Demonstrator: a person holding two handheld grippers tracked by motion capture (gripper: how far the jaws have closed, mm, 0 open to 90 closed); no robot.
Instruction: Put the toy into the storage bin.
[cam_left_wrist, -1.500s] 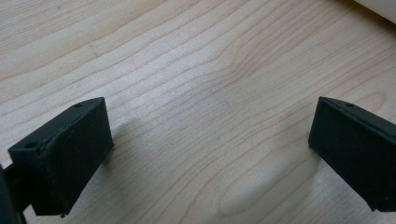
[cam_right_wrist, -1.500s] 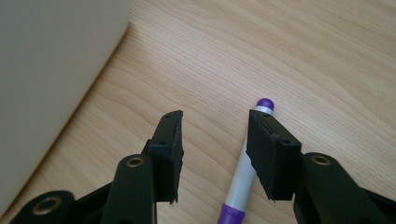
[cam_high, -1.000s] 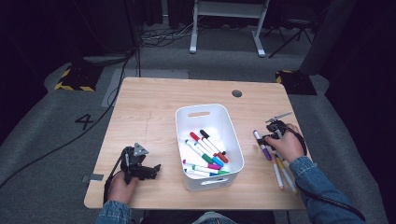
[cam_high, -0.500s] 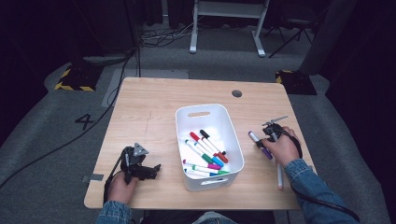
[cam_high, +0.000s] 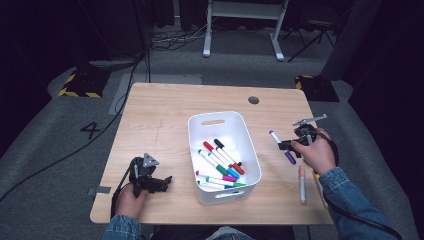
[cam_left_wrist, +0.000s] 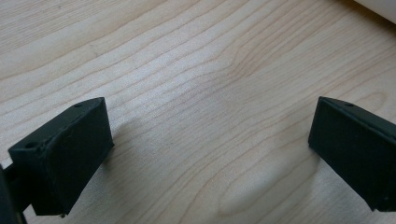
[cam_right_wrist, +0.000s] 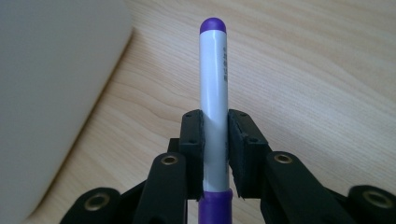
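High view first: we look down on a light wooden table (cam_high: 165, 115) with a white bin (cam_high: 200, 131) at its middle. Inside the bin lie several markers (cam_high: 220, 162) — red, black, green, blue, magenta caps among them — in a loose heap.

To the right of the bin, our right gripper (cam_high: 286, 145) is lifted a little above the table, held in the right hand (cam_high: 316, 152). Its jaws are clamped on a purple marker (cam_high: 282, 147), a white barrel with a purple cap at each end; they have just closed on it. The marker slants across the space between the bin's right wall and the hand, clear of the bin. Two more markers lie flat on the table just below that hand: an orange marker (cam_high: 302, 183) and a second one (cam_high: 319, 184) partly hidden by the denim sleeve (cam_high: 350, 200).

Right gripper view: the purple marker (cam_right_wrist: 213, 98) stands straight up between the two black pads (cam_right_wrist: 192, 140), which press on its barrel from both sides. The bin's (cam_right_wrist: 51, 93) white wall curves past on the left.

At the table's near left corner, our left gripper (cam_high: 165, 181) rests low on the wood, well apart from the bin. Left gripper view: its jaws stand wide apart with only bare wood grain (cam_left_wrist: 210, 121) between them — nothing held.
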